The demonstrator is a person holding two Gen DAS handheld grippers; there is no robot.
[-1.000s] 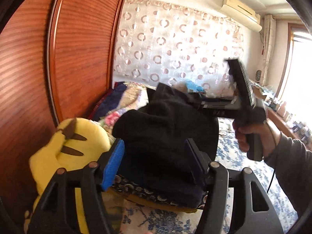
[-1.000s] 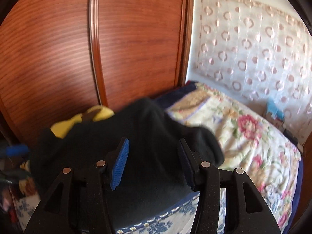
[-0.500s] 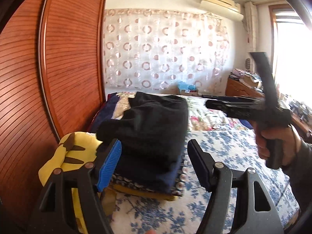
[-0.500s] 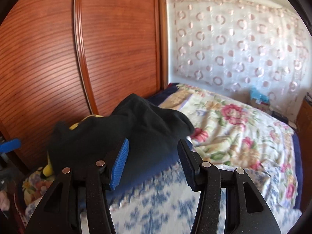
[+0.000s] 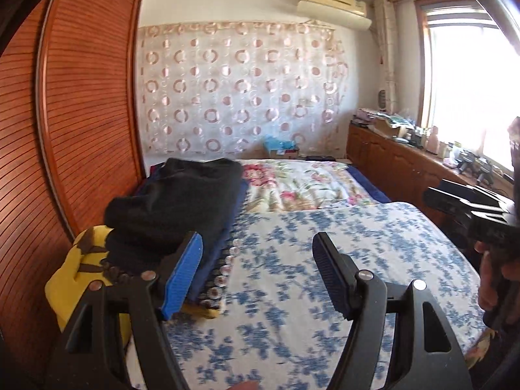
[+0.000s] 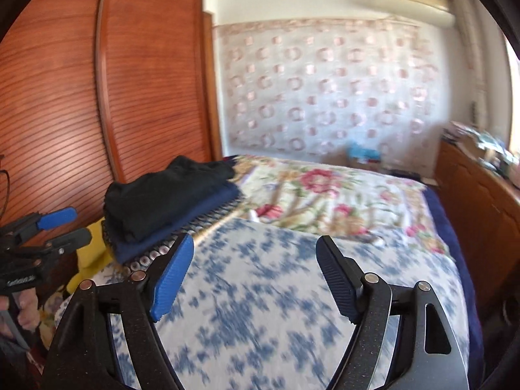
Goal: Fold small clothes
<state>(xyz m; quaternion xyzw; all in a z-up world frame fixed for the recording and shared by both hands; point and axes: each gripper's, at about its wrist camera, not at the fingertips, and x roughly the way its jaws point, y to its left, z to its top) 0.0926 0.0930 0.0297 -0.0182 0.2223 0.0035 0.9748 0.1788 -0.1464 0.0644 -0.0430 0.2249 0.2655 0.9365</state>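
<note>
Both grippers have backed off the black garment since a sec ago, when it filled the space between their fingers; it now sits apart from them on the pile.

Left wrist view: left gripper (image 5: 258, 273) wide open, nothing between the pads, hovering over the blue-flowered sheet (image 5: 325, 260). Black garment (image 5: 182, 201) lies folded on top of a stack of folded clothes (image 5: 214, 269) at the left side of the bed, near the wooden wardrobe (image 5: 81, 113). Yellow plush toy (image 5: 74, 279) sits just beside the stack, partly under it. Right gripper shows at the right edge, blurred, w/ the person's hand (image 5: 497, 276) on the grip.

Right wrist view: right gripper (image 6: 255, 276) also wide open and empty, above the same sheet. Black garment (image 6: 162, 195) tops the stack (image 6: 175, 227); floral quilt (image 6: 325, 195) lies beyond. Left gripper (image 6: 61, 227) visible at far left, blue pad up, fingers apart.

Looks like this piece is folded and stacked, so the step in hand is the retreat after placing. No other loose garment is in sight, so the next move prob. calls for finding the next item, then bringing both grippers down on its edges.
</note>
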